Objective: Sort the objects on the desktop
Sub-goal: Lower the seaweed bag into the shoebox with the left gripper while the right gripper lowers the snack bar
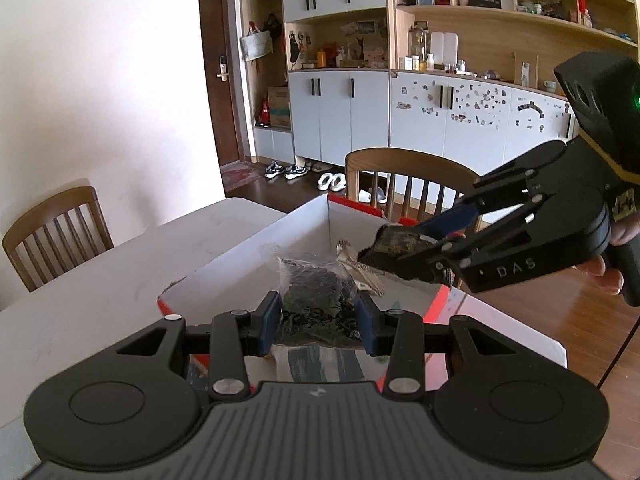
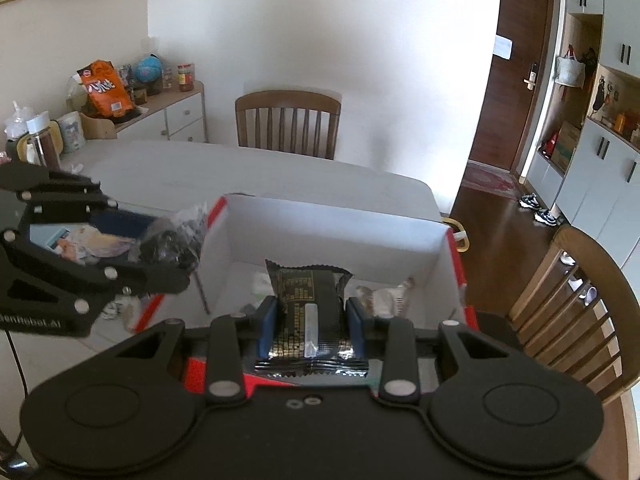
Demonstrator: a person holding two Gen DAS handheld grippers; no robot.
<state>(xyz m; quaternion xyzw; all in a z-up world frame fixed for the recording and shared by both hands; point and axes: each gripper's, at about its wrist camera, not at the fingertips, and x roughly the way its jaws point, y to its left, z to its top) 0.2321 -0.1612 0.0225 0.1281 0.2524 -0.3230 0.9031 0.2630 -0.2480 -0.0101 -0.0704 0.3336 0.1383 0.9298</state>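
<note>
Mid-delivery: left hand-held gripper [image 1: 318, 322] clamped on clear bag of dark bits [image 1: 316, 292], right hand-held gripper [image 2: 311, 326] clamped on black snack packet [image 2: 308, 304], both over red-edged box [image 2: 332, 220] at frame centre (wrapped sweets already inside). Next, probably: lowered, released.

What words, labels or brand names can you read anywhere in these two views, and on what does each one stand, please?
"DAS": on the body of the right gripper, left wrist view.
"enRebel.AI", start cut off: on the body of the left gripper, right wrist view.
Gold print on the black snack packet in the right gripper: too small to read.
White lettering on the orange snack bag on the sideboard: too blurred to read.
Print on the silver wrapper in the box: unreadable.
</note>
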